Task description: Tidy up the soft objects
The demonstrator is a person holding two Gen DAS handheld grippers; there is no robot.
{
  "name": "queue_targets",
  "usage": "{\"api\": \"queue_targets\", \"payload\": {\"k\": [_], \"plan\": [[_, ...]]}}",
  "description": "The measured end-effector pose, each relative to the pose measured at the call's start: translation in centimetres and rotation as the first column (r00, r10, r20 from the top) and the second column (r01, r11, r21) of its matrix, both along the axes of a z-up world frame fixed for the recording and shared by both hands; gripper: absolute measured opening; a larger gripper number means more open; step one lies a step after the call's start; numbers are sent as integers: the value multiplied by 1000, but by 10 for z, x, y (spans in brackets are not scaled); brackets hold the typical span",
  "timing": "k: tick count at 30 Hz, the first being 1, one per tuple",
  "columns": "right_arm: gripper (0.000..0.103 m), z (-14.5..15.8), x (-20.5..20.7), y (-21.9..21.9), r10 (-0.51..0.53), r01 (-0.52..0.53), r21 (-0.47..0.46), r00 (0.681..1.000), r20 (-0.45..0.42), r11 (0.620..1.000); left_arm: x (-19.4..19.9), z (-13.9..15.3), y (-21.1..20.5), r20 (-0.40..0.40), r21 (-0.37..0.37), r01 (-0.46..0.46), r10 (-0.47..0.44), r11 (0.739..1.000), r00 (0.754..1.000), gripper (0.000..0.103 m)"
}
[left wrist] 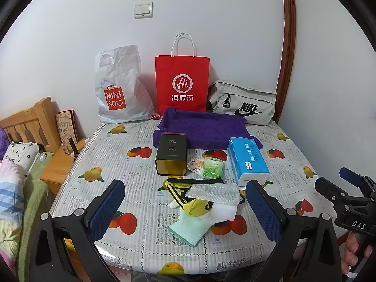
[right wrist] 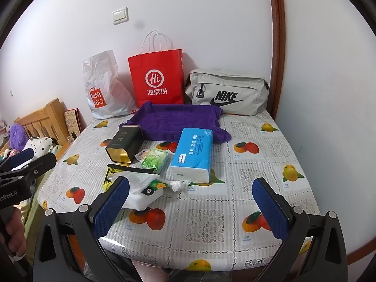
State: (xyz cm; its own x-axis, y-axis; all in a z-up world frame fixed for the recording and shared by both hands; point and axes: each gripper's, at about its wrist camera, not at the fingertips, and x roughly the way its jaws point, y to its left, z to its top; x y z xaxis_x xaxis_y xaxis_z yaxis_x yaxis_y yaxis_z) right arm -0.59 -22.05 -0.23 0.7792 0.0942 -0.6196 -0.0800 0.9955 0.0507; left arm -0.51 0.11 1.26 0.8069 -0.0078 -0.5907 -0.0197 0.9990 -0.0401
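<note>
A purple towel [left wrist: 202,129] [right wrist: 174,119] lies spread at the back of the table. A blue tissue pack [left wrist: 248,161] [right wrist: 193,154] rests at its near right corner. A pile of soft items sits near the front: a yellow striped cloth [left wrist: 181,191], a mint glove [left wrist: 188,228], a white sponge [left wrist: 223,210] [right wrist: 138,199] under bubble wrap [left wrist: 211,191]. My left gripper [left wrist: 185,208] stands open just in front of the pile, holding nothing. My right gripper [right wrist: 191,208] is open over bare tablecloth, with the pile by its left finger.
A black and gold tin [left wrist: 171,157] [right wrist: 124,145] and green packets [left wrist: 212,168] lie mid-table. A white Miniso bag [left wrist: 117,89], a red paper bag [left wrist: 182,84] and a grey Nike pouch [left wrist: 244,105] stand against the back wall. A wooden bed [left wrist: 28,122] lies left.
</note>
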Motion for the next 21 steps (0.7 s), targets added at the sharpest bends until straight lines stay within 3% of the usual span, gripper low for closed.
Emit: {"api": "queue_targets", "payload": {"k": [21], "plan": [[103, 2, -5, 2, 4, -4, -4, 1000, 11, 1000, -4, 6, -1, 3, 5, 3, -3, 1000, 1000, 103]]}}
